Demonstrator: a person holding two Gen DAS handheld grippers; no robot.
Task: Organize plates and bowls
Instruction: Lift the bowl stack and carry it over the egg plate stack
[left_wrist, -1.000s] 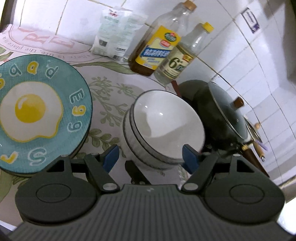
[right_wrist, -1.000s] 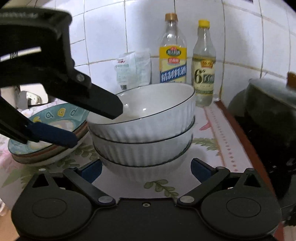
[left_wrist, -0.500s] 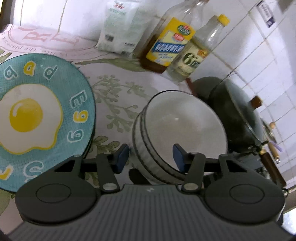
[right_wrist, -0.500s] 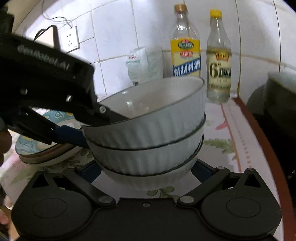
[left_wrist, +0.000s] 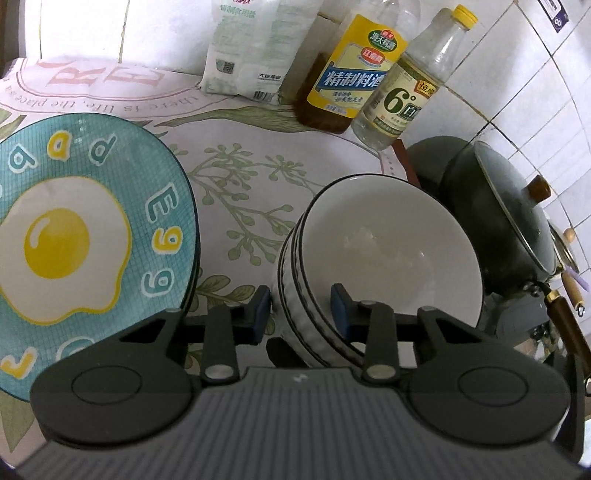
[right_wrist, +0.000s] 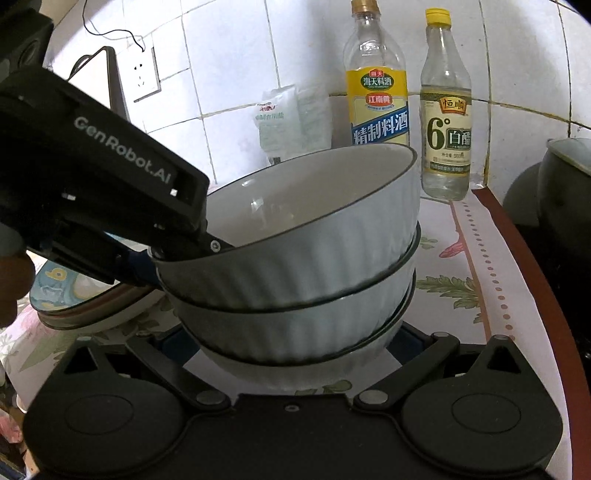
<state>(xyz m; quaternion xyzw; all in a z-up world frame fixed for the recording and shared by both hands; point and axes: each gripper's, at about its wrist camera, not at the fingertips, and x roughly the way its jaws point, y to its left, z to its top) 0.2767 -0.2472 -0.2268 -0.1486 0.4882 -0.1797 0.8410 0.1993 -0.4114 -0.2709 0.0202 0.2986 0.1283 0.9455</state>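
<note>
On floral tablecloth, stack of three white ribbed bowls w/ dark rims sits between teal egg-print plate on one side and dark lidded pot on the other. Top white ribbed bowl is tilted, its near-left rim raised off the bowl below. Left gripper pinches that rim: one blue pad inside the bowl, the other outside against the ribbed wall, jaws closed down to rim thickness. In right wrist view the same gripper comes in from the left, black body marked "GenRobot.AI", gripping the rim. Right gripper is spread wide, low at the base of the stack, fingers to either side of the bottom bowl; contact w/ it can't be told. Teal plate tops a small plate stack. Against white tiled wall: yellow-label cooking wine bottle, clear vinegar bottle w/ yellow cap, white plastic pouch.
</note>
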